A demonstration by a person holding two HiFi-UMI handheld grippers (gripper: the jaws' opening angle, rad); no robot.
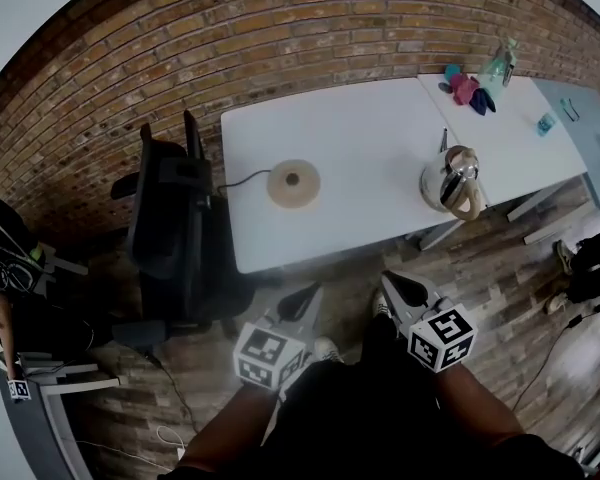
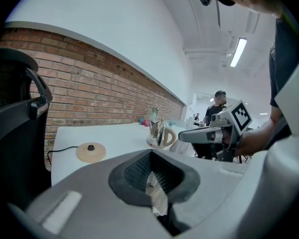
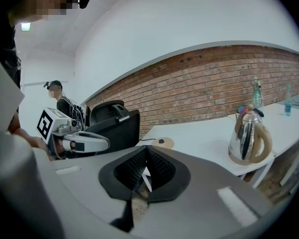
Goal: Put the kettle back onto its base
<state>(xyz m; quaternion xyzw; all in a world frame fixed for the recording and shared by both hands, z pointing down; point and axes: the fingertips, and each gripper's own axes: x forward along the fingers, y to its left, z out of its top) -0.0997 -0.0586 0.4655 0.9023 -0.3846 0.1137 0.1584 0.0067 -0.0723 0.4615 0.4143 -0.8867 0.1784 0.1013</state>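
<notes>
Head view looks down on a white surface (image 1: 370, 128) set against a brick wall (image 1: 280, 38). The kettle (image 1: 450, 180) stands upright near the front edge on the right side of the surface, its tan handle turned toward the person. Its round base (image 1: 293, 183) lies left of centre, well apart from the kettle. A dark cord (image 1: 242, 180) runs from the base toward the left edge, where a black office chair (image 1: 170, 228) stands.

Both tongs are held low in front of the person's body, over the wood floor (image 1: 480, 268) and short of the surface. The left tongs (image 1: 308, 296) point toward the base. The right tongs (image 1: 390, 282) are near the front edge, with the kettle ahead of them and off to the right. Neither tongs touch the kettle, which is well apart from both.

In the left gripper view the ribbed pads are pressed together with nothing between them. The base shows at left and the kettle just right of the tips, far beyond them. In the right gripper view the pads likewise meet, holding nothing, and the kettle stands far off at right.
</notes>
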